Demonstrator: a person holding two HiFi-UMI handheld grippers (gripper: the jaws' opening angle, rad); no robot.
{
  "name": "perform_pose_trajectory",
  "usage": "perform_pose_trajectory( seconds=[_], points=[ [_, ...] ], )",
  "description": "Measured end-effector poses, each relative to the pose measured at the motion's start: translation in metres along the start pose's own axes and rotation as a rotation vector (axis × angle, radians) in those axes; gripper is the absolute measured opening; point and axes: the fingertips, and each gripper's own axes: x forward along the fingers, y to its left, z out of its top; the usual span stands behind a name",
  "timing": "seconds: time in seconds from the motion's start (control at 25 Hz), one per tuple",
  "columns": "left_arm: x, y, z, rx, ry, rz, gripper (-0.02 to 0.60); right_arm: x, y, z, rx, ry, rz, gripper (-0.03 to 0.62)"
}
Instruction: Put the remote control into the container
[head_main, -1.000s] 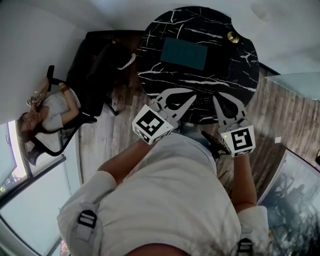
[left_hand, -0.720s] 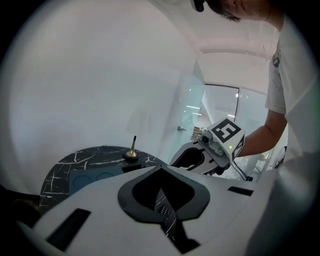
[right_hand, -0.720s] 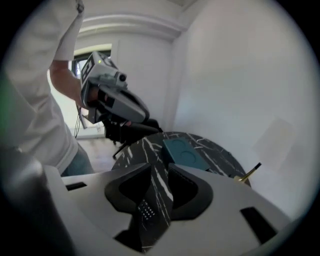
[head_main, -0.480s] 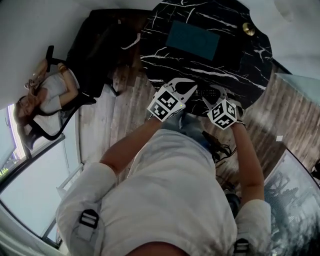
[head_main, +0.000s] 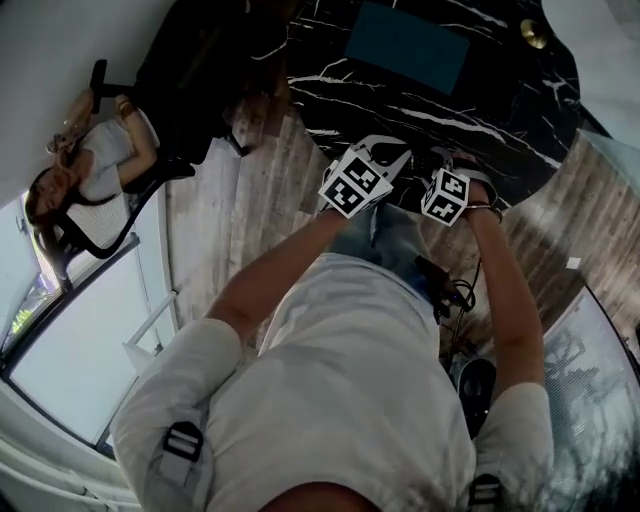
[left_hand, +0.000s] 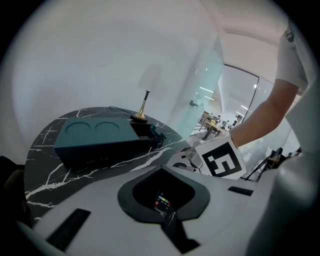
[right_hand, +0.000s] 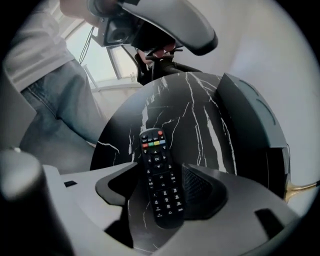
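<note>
In the head view your left gripper (head_main: 388, 155) and right gripper (head_main: 452, 165) sit side by side at the table's (head_main: 330, 100) near edge, with the teal container (head_main: 408, 45) well apart at upper centre. In the left gripper view, the jaws are closed and empty. In the right gripper view, the jaws are opening around the remote control (right_hand: 162, 195), which lies flat at lower centre with its long axis along them.

A brass stand (head_main: 533, 33) sits by the black marble counter's (head_main: 470, 115) far edge, while a seated person (head_main: 100, 185) occupies the wooden floor's (head_main: 235, 210) left.
</note>
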Motion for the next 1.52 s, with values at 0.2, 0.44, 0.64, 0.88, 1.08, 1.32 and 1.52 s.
perform_pose_trajectory(
  seconds=[0.2,0.44,0.64,0.88,1.08,1.32,1.52],
  points=[
    [0.004,0.005,-0.012,-0.022,0.021,0.000,0.006,0.008,0.002,-0.005,0.004,-0.005,0.033,0.237],
    [-0.004,0.002,-0.002,-0.039,0.000,-0.008,0.006,-0.013,-0.004,-0.001,0.102,-0.083,-0.056,0.212],
    [-0.022,-0.006,0.024,-0.019,-0.053,-0.009,0.006,-0.061,-0.016,0.011,0.134,-0.126,-0.161,0.212],
    [-0.045,-0.027,0.061,-0.028,-0.128,-0.027,0.006,-0.114,-0.025,0.019,0.162,-0.162,-0.250,0.212],
    [-0.035,-0.033,0.075,0.001,-0.127,-0.046,0.006,-0.132,-0.041,0.010,0.164,-0.154,-0.295,0.212],
    [-0.015,-0.026,0.110,0.046,-0.165,-0.050,0.006,-0.156,-0.087,-0.009,0.176,-0.130,-0.370,0.212],
    [-0.001,-0.023,0.132,0.067,-0.174,-0.062,0.006,-0.168,-0.112,-0.019,0.164,-0.112,-0.404,0.212]
  ],
)
